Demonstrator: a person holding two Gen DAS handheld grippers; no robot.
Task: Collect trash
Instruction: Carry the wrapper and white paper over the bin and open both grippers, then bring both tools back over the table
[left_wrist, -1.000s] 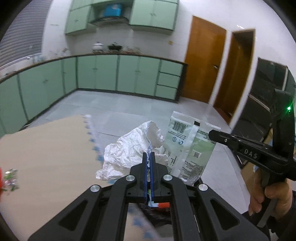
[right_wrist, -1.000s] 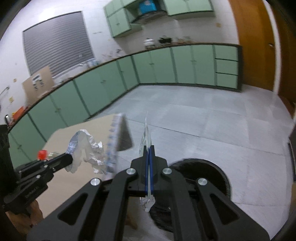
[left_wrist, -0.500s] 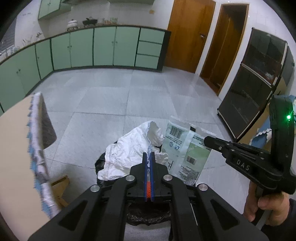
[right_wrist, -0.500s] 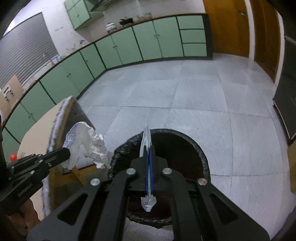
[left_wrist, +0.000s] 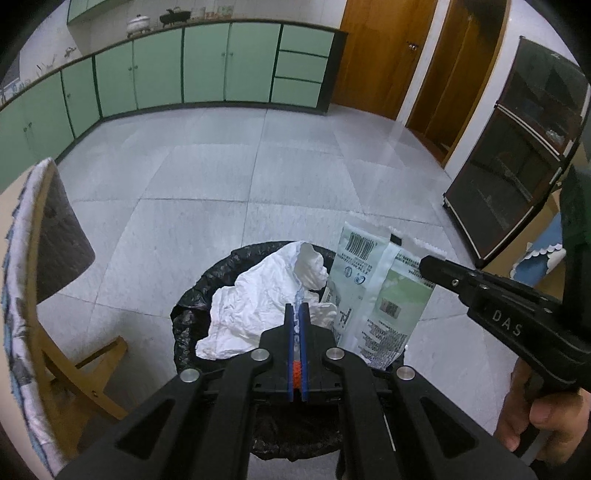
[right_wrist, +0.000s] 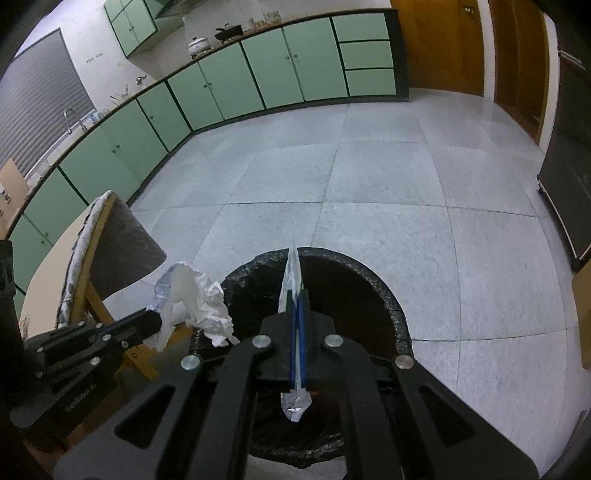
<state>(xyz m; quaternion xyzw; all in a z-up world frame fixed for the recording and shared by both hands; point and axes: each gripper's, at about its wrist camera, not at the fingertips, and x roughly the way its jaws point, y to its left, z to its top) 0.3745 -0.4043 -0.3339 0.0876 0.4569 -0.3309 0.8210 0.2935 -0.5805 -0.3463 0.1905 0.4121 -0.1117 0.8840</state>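
A home kitchen, apparently: green base cabinets (right_wrist: 258, 77) line two walls, pots (left_wrist: 138, 24) on the counter, a tap (right_wrist: 68, 118), grey tiled floor (left_wrist: 295, 166).

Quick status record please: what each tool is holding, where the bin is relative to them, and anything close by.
left tool: shut on crumpled white paper
right tool: shut on flat green-and-white packet
bin: round, black liner, on the tiled floor, directly below both tools
paper position: over the bin's left rim side
packet position: over the bin opening
release: not yet done, both items clamped
nearby: wooden table with patterned edge to the left of the bin
hand: gripping right tool's handle
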